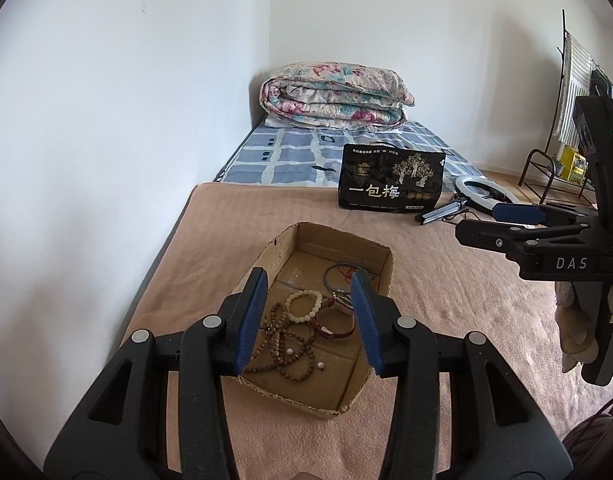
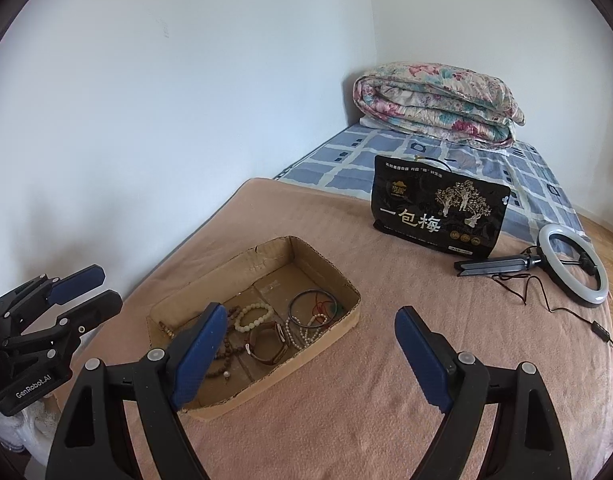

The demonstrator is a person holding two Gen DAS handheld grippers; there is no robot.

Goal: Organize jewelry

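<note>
Both grippers are being held above the bed, w/ nothing between the pads of either. The left gripper (image 1: 310, 320) is being carried part-open and empty, jaws framing the cardboard tray (image 2: 326, 344) from above; the right gripper (image 2: 308, 354) is being carried wide open, also empty, off to the tray's right side over the pink blanket (image 2: 386, 380). All the jewelry is sitting inside the tray: a long brown bead strand (image 1: 284, 344) is lying tangled at the near-left end, a pale bead bracelet (image 2: 253, 317) is resting against it, a strap watch (image 2: 268, 342) is lying mid-tray, a white pearl bracelet (image 2: 306, 326) is just beside the watch, and dark thin bangles (image 2: 312, 304) are lying at the far-right end. Two small pearl pieces, prob. earrings, are seen loose near the brown strand, too small to be sure. Judged from this: either a pick is being set up or the sorting is already finished, since nothing is lying outside the tray; which one can't be told. If more is to be done, the next move is being judged as a descent into the tray w/ jaws narrowed around one item, approx. the pale bracelet, w/o the tangled strand being dragged along. A black snack bag (image 2: 438, 216) and a ring light (image 2: 572, 264) are lying well apart, not involved.
</note>
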